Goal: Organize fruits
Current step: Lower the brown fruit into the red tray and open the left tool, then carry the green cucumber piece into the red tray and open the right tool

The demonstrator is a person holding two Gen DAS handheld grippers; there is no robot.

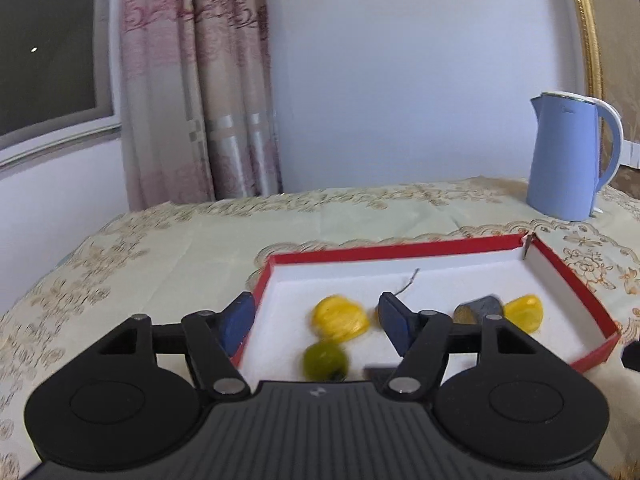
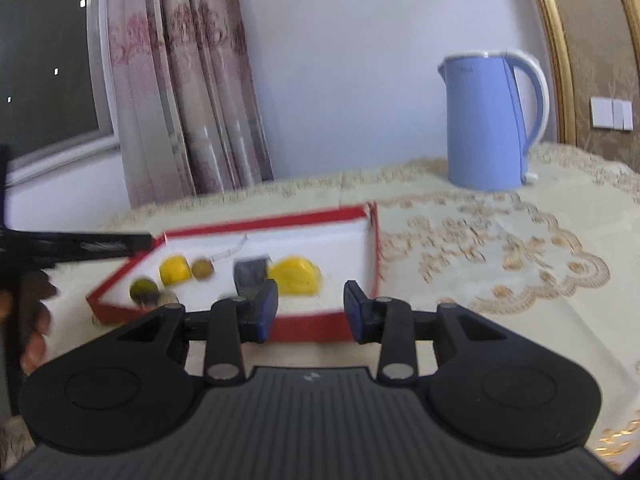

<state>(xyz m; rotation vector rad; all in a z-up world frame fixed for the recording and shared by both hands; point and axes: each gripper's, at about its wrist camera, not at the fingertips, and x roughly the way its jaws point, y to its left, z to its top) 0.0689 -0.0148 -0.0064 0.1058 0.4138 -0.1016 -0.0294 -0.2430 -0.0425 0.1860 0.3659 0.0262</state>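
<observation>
A shallow red box [image 1: 400,249] with a white floor lies on the table and holds the fruits. In the left wrist view a yellow fruit [image 1: 340,317] and a green fruit [image 1: 325,360] lie between the fingers of my left gripper [image 1: 318,322], which is open and holds nothing. A second yellow fruit [image 1: 525,312] and a dark grey-blue object [image 1: 480,309] lie further right. In the right wrist view my right gripper [image 2: 311,307] is open and empty over the box's near wall [image 2: 316,326]. It shows the yellow fruits [image 2: 296,275] [image 2: 175,269], a small brown fruit [image 2: 202,268] and the green fruit [image 2: 143,289].
A blue electric kettle [image 1: 568,156] [image 2: 486,120] stands at the back right of the table. An embroidered cream cloth [image 2: 500,248] covers the table. A curtain [image 1: 192,80] and window are behind. The left gripper's body and a hand [image 2: 34,320] show at the left edge.
</observation>
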